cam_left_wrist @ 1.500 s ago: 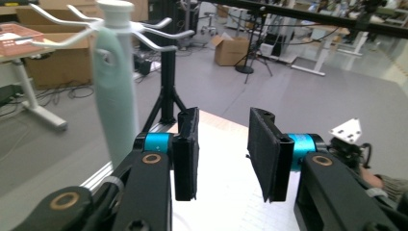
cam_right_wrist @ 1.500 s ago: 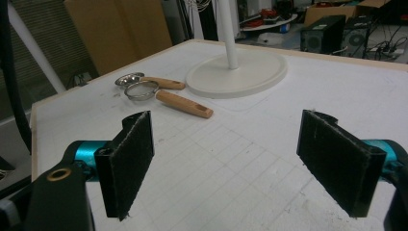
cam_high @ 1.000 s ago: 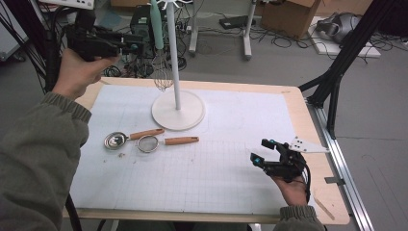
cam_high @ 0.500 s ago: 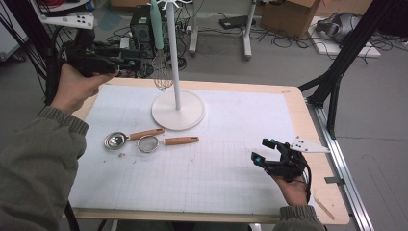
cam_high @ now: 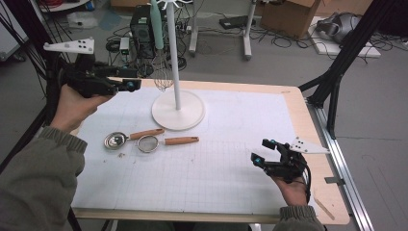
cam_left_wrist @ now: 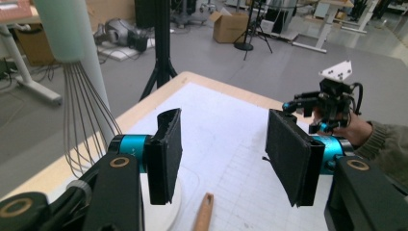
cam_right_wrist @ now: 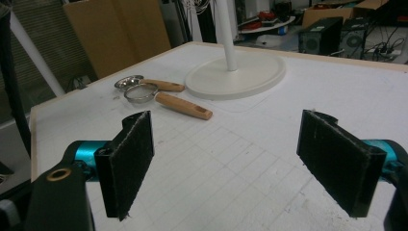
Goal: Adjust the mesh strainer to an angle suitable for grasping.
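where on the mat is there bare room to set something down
Free: the wide stretch between the stand base and the right gripper, and the near strip below the strainer. Crowded: the left-centre, where measuring spoon, strainer and base sit close together.

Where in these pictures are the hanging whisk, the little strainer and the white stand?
whisk (cam_left_wrist: 86,120), left gripper view, on its wire loops.
strainer (cam_high: 148,143), high view, on its mesh bowl.
stand (cam_high: 178,109), high view, on its round base.
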